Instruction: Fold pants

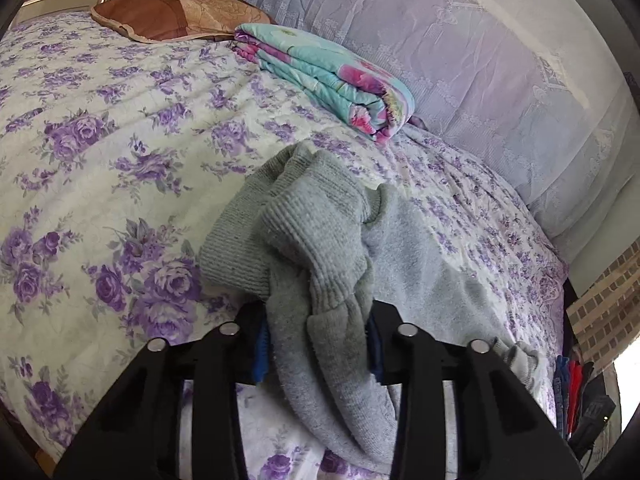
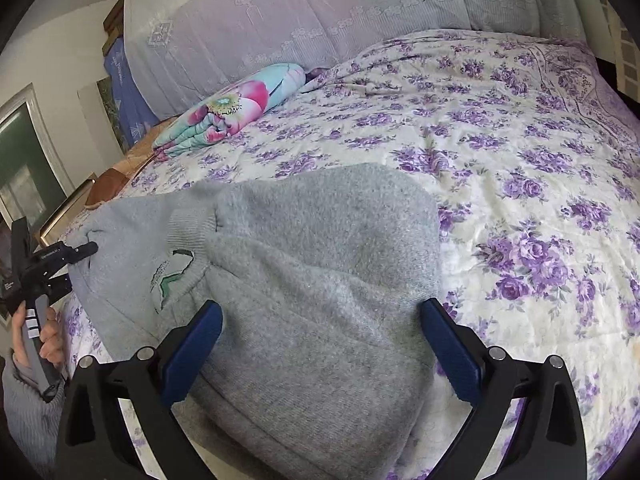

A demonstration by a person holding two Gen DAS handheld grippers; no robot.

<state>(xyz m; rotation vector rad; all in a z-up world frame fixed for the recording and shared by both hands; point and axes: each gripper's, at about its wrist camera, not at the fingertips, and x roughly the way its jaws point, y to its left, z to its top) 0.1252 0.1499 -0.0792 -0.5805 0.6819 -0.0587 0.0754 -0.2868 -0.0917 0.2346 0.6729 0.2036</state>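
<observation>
Soft, limp grey fleece pants [image 2: 320, 264] on the bed: left gripper [image 1: 316, 344] fingers pinch the bunched ribbed cuff, right gripper [image 2: 320, 340] fingers spread wide, empty.

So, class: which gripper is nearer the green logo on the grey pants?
Left. The left gripper pinches the pants just beside the logo; the right gripper hovers open farther away.

A bed [image 1: 100, 152] under a cream, purple-rose spread fills the room. A folded floral quilt [image 1: 332, 76] and brown pillow [image 1: 160, 16] lie far, against lace-draped bedding [image 2: 280, 12]. Brick wall [image 1: 604, 312] stands right.
</observation>
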